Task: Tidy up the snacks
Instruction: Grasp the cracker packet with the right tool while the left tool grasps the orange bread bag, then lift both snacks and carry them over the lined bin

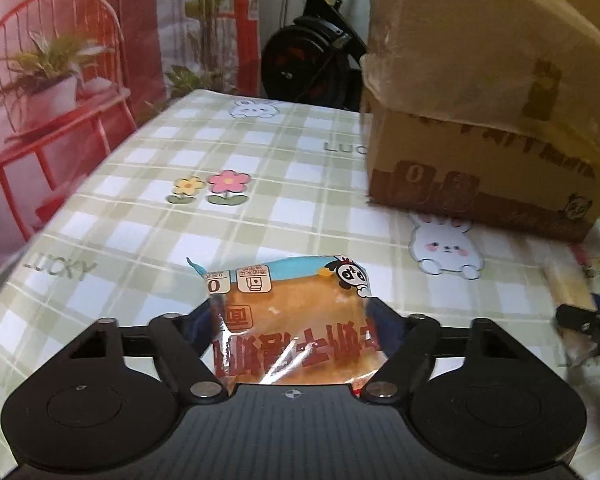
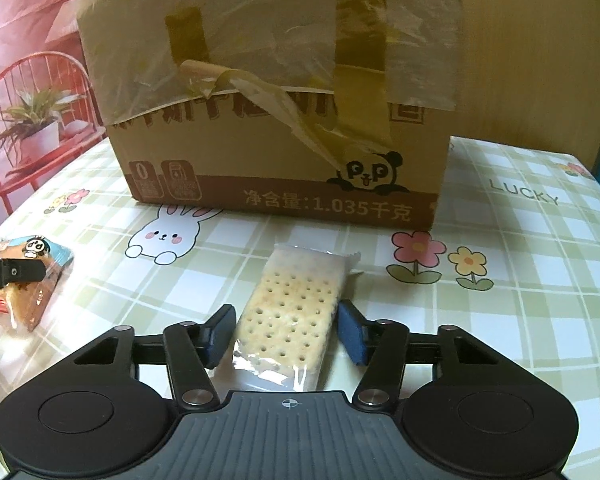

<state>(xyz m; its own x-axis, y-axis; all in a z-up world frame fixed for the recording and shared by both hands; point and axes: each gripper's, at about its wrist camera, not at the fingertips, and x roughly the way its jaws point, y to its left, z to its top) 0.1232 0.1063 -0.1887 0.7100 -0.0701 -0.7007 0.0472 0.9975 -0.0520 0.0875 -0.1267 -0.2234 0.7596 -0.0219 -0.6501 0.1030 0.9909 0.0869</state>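
Observation:
A clear-wrapped bread packet (image 1: 292, 320) with a panda print and red lettering lies between the jaws of my left gripper (image 1: 293, 306). Both fingers press on its sides, so the gripper is shut on it. The right wrist view shows the same packet (image 2: 40, 280) at the far left. A long cracker packet (image 2: 292, 312) lies lengthwise on the checked tablecloth (image 2: 520, 280) between the pads of my right gripper (image 2: 287, 312). A thin gap shows on each side, so the gripper is open. A taped cardboard box (image 2: 280, 120) stands just behind the crackers.
In the left wrist view the box (image 1: 480, 120) fills the right rear of the table. The table's left edge (image 1: 80, 184) runs along a red chair backdrop (image 1: 52, 80). An exercise bike (image 1: 312, 60) stands beyond the far edge.

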